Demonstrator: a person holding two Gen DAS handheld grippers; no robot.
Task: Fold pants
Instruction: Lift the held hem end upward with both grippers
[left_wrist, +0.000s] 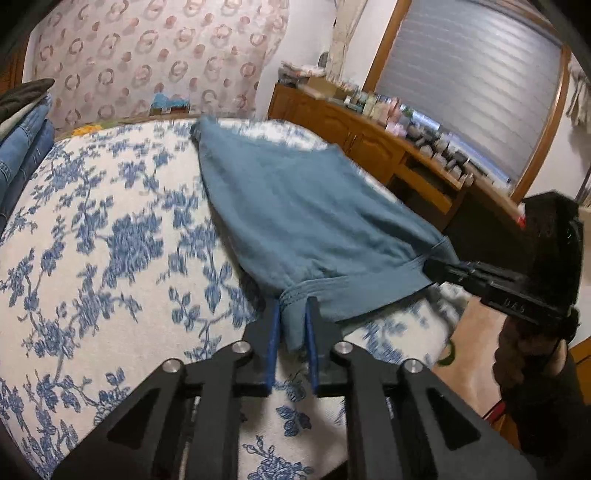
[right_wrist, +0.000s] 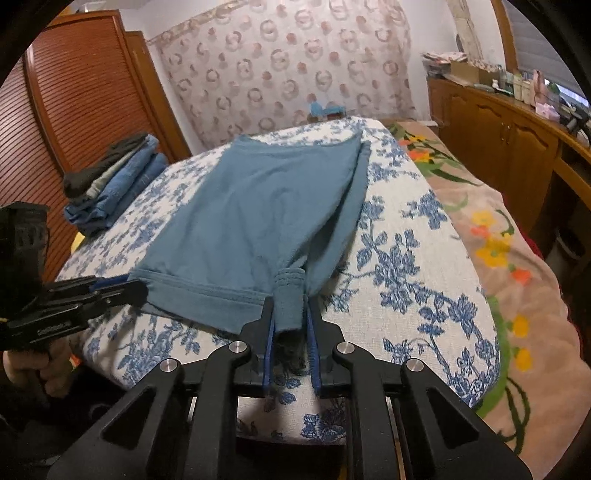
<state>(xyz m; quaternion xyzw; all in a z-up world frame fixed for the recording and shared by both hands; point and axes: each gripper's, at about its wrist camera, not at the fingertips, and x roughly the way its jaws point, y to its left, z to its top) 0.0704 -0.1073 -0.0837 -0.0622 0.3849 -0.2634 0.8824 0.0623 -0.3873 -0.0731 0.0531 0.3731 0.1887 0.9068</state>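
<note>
The teal pants (left_wrist: 303, 210) lie spread on a white cushion with blue flowers (left_wrist: 110, 229), their near hem lifted off it. My left gripper (left_wrist: 293, 306) is shut on the hem's left corner. My right gripper (right_wrist: 290, 306) is shut on the bunched right corner of the same hem. The pants (right_wrist: 258, 206) stretch away over the cushion (right_wrist: 406, 266) in the right wrist view. The right gripper also shows in the left wrist view (left_wrist: 436, 267), pinching the hem. The left gripper shows in the right wrist view (right_wrist: 136, 290), pinching the hem's other corner.
A stack of folded jeans and dark clothes (right_wrist: 114, 181) sits at the cushion's far left (left_wrist: 22, 147). A floral blanket (right_wrist: 517, 266) lies to the right. A wooden sideboard (left_wrist: 369, 140) with bottles runs along the right wall. A slatted wooden door (right_wrist: 74, 110) stands left.
</note>
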